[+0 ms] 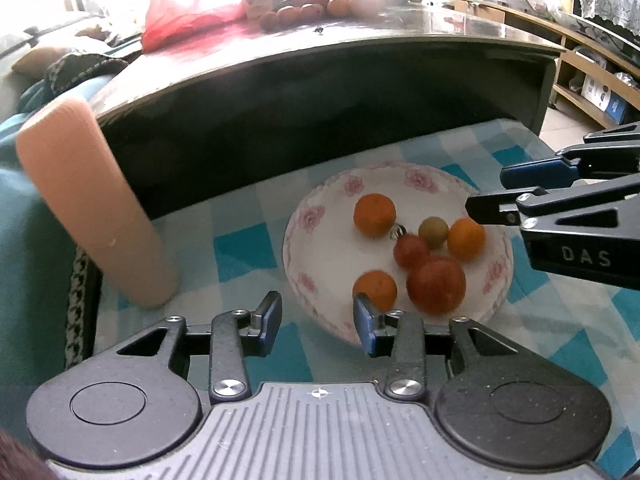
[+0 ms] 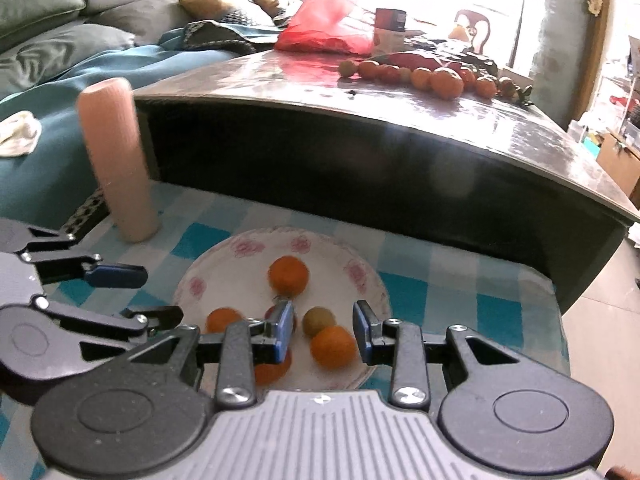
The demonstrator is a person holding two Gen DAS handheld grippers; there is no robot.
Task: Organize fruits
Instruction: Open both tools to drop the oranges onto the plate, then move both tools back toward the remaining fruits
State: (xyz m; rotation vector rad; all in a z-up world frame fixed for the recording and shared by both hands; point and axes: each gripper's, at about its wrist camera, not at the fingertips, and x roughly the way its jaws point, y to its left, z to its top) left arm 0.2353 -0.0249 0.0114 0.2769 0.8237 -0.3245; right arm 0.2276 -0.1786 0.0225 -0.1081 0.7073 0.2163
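Both the left gripper (image 1: 316, 322) and right gripper (image 2: 323, 330) hang released and empty over the white pink-flowered ceramic plate (image 1: 316, 264), which holds six small round fruits (image 1: 436, 285) — orange, red, greenish. They crowd its right half, so a careless jaw could, I judge, knock one off the rim.

One flowered plate (image 1: 316, 216) holds six fruits: three oranges (image 1: 375, 215), two red fruits (image 1: 436, 284) and one small greenish fruit (image 1: 433, 232). One peach-coloured cylinder (image 1: 96, 204) stands on the checked cloth (image 1: 248, 240). On the tabletop (image 2: 400, 108) behind lie one red plastic bag (image 2: 328, 24) and a row of fruits (image 2: 432, 76), too blurred for a sure count.
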